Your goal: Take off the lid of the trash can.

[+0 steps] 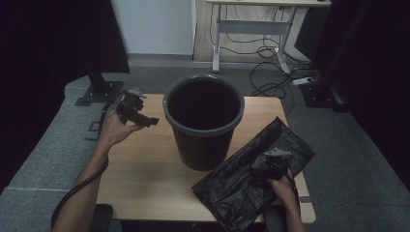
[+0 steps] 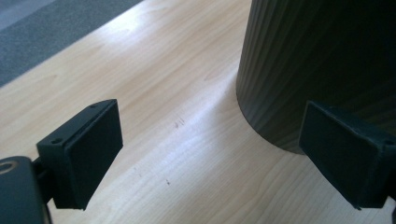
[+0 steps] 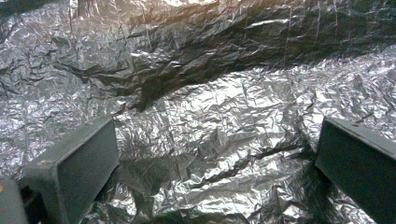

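Black bin bag [image 1: 251, 174] lies beneath the open right tongs [image 3: 215, 158]

Two bare forearms enter at the bottom of the high view, no sleeves in sight. Each hand carries a black gripper, the left gripper [image 1: 137, 112] at left of frame and the right gripper [image 1: 269, 164] at lower right, both topped by a grey three-cornered plate and trailing a black cable. Flat rectangular pads [image 2: 95, 144] show small screw holes.
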{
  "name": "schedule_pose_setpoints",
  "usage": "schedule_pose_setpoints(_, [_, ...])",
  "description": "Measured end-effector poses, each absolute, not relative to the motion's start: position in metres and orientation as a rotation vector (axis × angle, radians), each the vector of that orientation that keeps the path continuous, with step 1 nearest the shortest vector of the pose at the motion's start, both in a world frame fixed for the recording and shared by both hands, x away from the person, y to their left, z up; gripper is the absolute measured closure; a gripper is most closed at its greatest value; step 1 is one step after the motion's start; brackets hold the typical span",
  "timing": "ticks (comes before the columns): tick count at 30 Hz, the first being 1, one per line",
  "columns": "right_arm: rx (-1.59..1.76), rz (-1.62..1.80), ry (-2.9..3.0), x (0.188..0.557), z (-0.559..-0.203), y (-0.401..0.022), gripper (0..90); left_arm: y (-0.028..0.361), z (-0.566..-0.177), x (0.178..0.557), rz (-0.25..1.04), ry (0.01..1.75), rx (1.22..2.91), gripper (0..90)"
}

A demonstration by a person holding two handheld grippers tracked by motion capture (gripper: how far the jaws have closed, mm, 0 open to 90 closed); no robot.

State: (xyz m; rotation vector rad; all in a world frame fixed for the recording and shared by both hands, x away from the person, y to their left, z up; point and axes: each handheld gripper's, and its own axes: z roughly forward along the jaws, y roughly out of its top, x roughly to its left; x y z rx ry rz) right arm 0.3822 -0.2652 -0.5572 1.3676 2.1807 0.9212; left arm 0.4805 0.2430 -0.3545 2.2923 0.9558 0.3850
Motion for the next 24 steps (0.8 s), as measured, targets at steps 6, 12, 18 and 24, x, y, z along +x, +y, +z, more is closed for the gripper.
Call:
schedule_pose_setpoints(6, [1.367, 0.922, 2.181, 0.382, -0.557, -0.265, 0.0, 0.239, -0.34, 0.486, 0.389, 0.946, 2.292, 8.0])
schedule_pose_setpoints(12, [1.366, 0.922, 2.182, 0.382, -0.557, -0.265, 0.0, 0.238, -0.32, 0.493, 0.402, 0.946, 2.284, 11.9])
schedule_pose_setpoints(18, [1.367, 0.922, 2.181, 0.382, -0.557, -0.265, 0.0, 0.237, -0.299, 0.5, 0.401, 0.943, 2.269, 13.9])
schedule_pose_setpoints(24, [1.368, 0.924, 2.18, 0.382, -0.557, -0.265, 0.0, 0.23, -0.279, 0.505, 0.397, 0.922, 2.263, 15.6])
